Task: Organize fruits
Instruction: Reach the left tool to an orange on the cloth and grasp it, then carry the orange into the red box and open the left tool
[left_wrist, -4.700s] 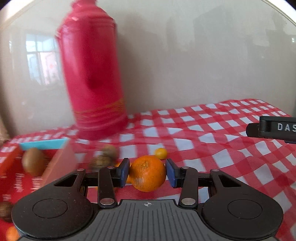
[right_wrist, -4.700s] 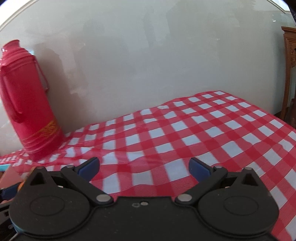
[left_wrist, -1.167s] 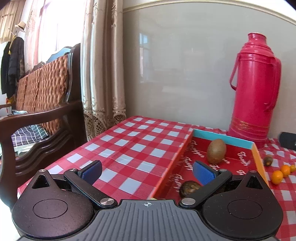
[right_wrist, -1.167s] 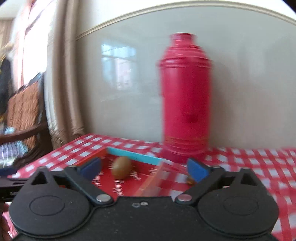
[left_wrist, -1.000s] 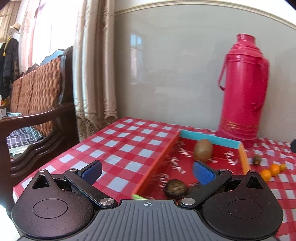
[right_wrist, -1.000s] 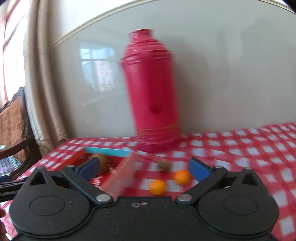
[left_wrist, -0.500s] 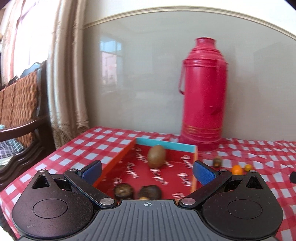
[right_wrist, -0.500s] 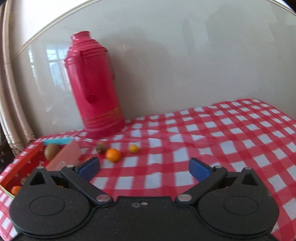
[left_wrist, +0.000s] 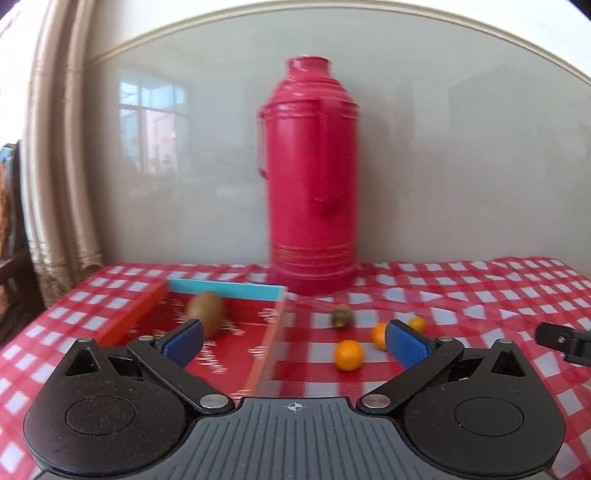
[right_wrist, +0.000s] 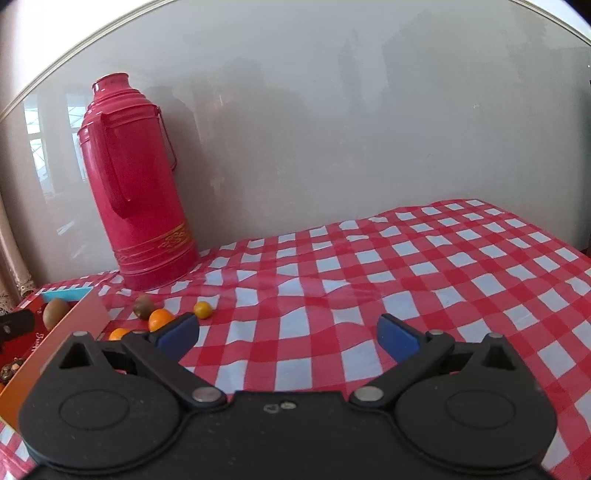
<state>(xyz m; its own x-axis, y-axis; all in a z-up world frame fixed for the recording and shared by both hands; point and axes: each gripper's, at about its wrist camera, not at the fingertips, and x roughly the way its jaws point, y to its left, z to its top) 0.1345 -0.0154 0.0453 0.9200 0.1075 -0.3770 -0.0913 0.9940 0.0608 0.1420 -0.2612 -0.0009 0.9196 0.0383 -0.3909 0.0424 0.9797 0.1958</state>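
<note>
A: What's different from a few seconds back?

B: The left gripper (left_wrist: 293, 341) had an orange clamped between its pads then. Now its jaws stand wide apart and hold nothing. It has swung over the box (left_wrist: 221, 291) and back toward the loose fruit, and the blur says it's moving yet.

A: So that orange is delivered?

B: I judge so, though I can't pick it out inside the box. What does show there is a kiwi (left_wrist: 205, 317) near the blue back wall, and in the right view a dark fruit (right_wrist: 9, 369) at the near end.

A: And the right gripper (right_wrist: 287, 334)?

B: Also spread wide and empty, hanging above the cloth (right_wrist: 406, 266), to the right of the box.

A: What remains outside?

B: Four pieces, all just right of the box and in front of the flask (left_wrist: 312, 184): a brown fruit (left_wrist: 341, 316) nearest the flask, two oranges (left_wrist: 348, 355) closer to the camera, and a small yellow one (left_wrist: 417, 323) furthest from the box.

A: Then sorting is partway.

B: Yes. The nearest orange sits roughly between the left pads' line of approach, so it looks the likely next pick.
</note>
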